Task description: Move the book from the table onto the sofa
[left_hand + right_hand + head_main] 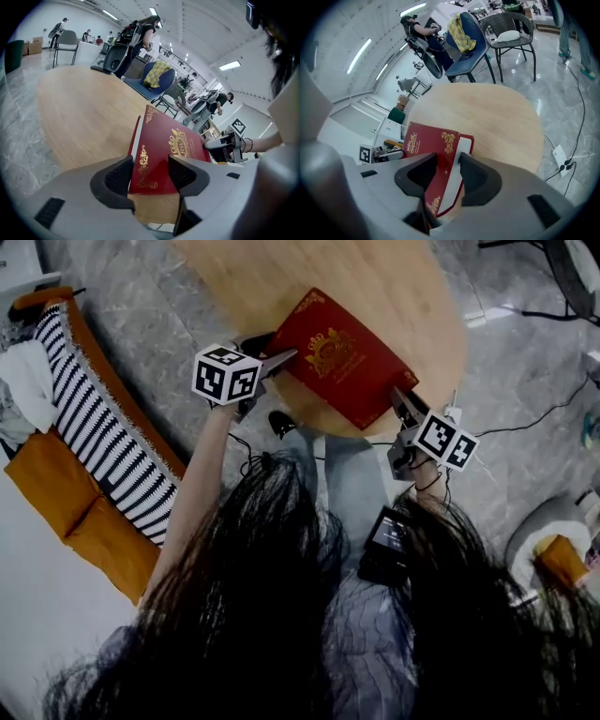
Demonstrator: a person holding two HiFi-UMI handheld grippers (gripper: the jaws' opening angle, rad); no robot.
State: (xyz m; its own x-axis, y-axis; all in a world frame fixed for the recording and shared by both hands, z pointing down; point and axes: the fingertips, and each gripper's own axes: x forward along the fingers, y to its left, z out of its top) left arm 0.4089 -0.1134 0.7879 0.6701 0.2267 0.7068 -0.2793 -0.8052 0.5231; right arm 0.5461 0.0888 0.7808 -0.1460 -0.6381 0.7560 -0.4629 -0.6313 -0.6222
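Here, book (342, 357) between both pairs of jaws

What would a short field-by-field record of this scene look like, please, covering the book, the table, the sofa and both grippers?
book: red with gold print, at the table's near edge
table: light wood, rounded
sofa: at the person's left, holds a striped cushion, no book yet
left gripper: closed on one book corner
right gripper: closed on the opposite corner, across the book's thickness
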